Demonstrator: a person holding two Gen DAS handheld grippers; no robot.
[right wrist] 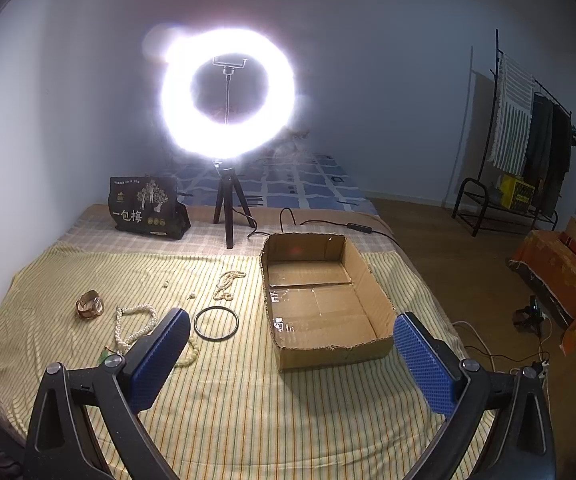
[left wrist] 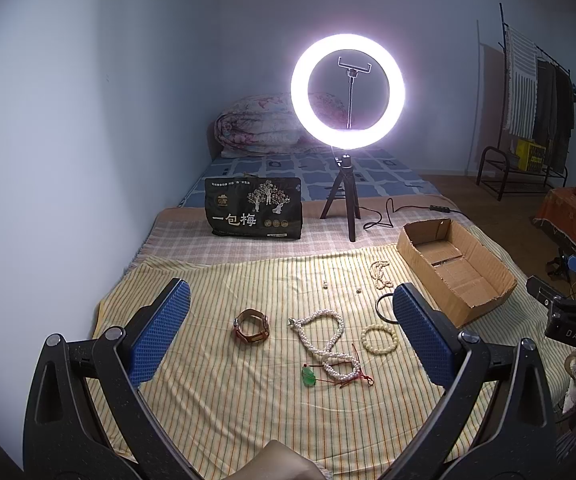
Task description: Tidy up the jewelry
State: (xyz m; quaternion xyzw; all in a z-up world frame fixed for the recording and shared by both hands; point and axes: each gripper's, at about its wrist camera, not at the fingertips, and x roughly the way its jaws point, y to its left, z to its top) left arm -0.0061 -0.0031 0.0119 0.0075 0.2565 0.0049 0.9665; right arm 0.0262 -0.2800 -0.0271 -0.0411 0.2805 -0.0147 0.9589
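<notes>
- My left gripper (left wrist: 289, 330) is spread wide and empty, hovering over the pearl necklace (left wrist: 327, 340) at centre frame; the watch (left wrist: 251, 326) lies centre-left.
- My right gripper (right wrist: 291, 360) is wide too, holding nothing, with the cardboard box (right wrist: 383, 344) right of centre.
- I'd drop straight down and pinch a bunched strand, not the red cord of the green pendant (left wrist: 308, 376) tangled beside it.
- The box's torn near wall is low; striped cloth (right wrist: 228, 400) before it leaves open room.
</notes>
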